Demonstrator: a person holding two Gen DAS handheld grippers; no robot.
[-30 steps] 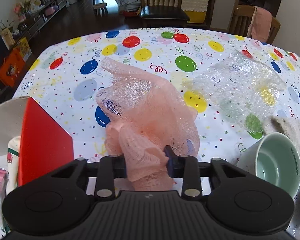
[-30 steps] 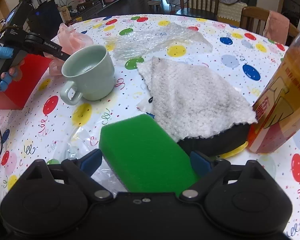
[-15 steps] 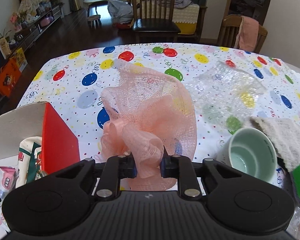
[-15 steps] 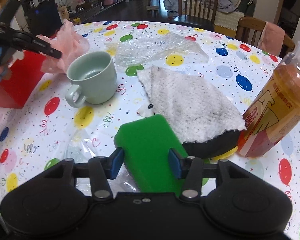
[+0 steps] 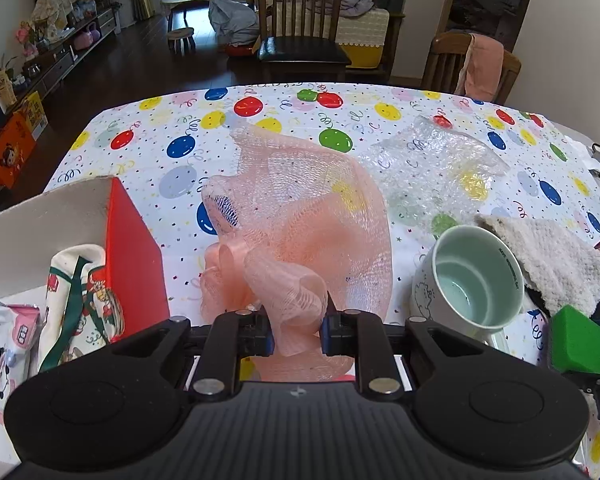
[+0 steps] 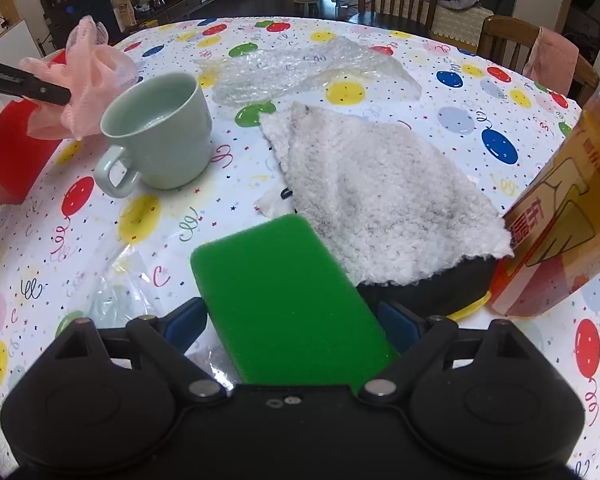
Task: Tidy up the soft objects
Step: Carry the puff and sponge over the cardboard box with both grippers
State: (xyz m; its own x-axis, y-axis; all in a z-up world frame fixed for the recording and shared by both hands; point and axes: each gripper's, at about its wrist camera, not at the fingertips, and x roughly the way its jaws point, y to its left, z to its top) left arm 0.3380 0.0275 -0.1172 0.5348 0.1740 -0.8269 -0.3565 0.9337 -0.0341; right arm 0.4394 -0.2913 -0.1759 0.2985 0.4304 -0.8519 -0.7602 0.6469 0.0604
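My left gripper (image 5: 298, 330) is shut on a pink mesh bath pouf (image 5: 300, 224) and holds it above the table, just right of the red box (image 5: 134, 248); the pouf also shows in the right wrist view (image 6: 88, 76). My right gripper (image 6: 292, 320) has its jaws against both sides of a green sponge (image 6: 284, 300), which also shows in the left wrist view (image 5: 580, 344). A fluffy white cloth (image 6: 380, 196) lies over a dark object behind the sponge. A sheet of bubble wrap (image 6: 300, 68) lies farther back.
A pale green mug (image 6: 160, 128) stands between the two grippers. An orange bottle (image 6: 568, 216) stands at the right. The red box holds a printed cloth (image 5: 80, 300) and a tissue pack (image 5: 4, 344). Chairs stand beyond the table's far edge.
My left gripper has lifted the pouf and drawn back toward the red box. My right gripper closed in on the green sponge, then its jaws stand wider apart now.
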